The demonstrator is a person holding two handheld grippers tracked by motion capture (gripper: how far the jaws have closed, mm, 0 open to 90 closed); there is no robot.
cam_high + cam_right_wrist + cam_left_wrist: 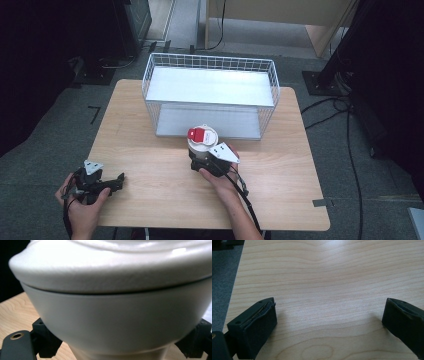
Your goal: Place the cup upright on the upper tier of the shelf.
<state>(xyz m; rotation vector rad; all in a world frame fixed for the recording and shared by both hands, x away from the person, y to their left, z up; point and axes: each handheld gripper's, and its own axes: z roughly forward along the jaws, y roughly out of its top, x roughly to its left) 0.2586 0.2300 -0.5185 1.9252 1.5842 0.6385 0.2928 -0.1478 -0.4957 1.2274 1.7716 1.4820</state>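
A white round container (202,141) with a white lid and a red tab on top stands upright just in front of the wire basket (210,62). My right gripper (201,160) is shut on its lower body from the near side. In the right gripper view the container (117,315) looms very close, with the black fingertips (46,342) pressed on both of its sides. I cannot tell whether its base touches the table. My left gripper (118,181) rests low at the table's front left, open; in the left gripper view its jaws stand wide apart over bare wood (329,285).
The white wire basket has a shelf inside and stands open at the top on the far half of the wooden table (165,200). Black cables (345,130) and dark stands sit on the grey floor around it.
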